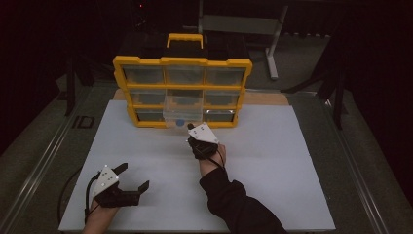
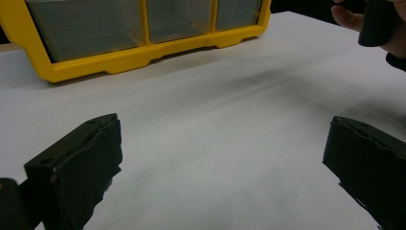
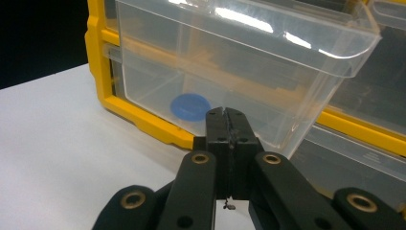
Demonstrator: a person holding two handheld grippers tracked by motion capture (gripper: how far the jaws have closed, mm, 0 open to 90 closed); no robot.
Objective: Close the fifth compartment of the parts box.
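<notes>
right gripper (image 3: 225, 115) jaws pressed together, nothing between them, tips at front wall of clear drawer (image 3: 249, 62) | drawer pulled out from bottom row of yellow organizer (image 1: 182, 92), blue disc (image 3: 190, 107) inside | left gripper (image 1: 127, 178) jaws wide apart over white tabletop (image 1: 272, 161), well apart from organizer

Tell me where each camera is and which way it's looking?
High view: sits above the table, looking forward and down at the yellow drawer box; both forearms, the left gripper and the right gripper show.
Left gripper view: rides on the left gripper, looking across the table between its wide-apart fingers.
Right gripper view: rides on the right gripper, fingers together, facing the pulled-out clear drawer with a blue disc.
Shared: all three show the yellow drawer box.
</notes>
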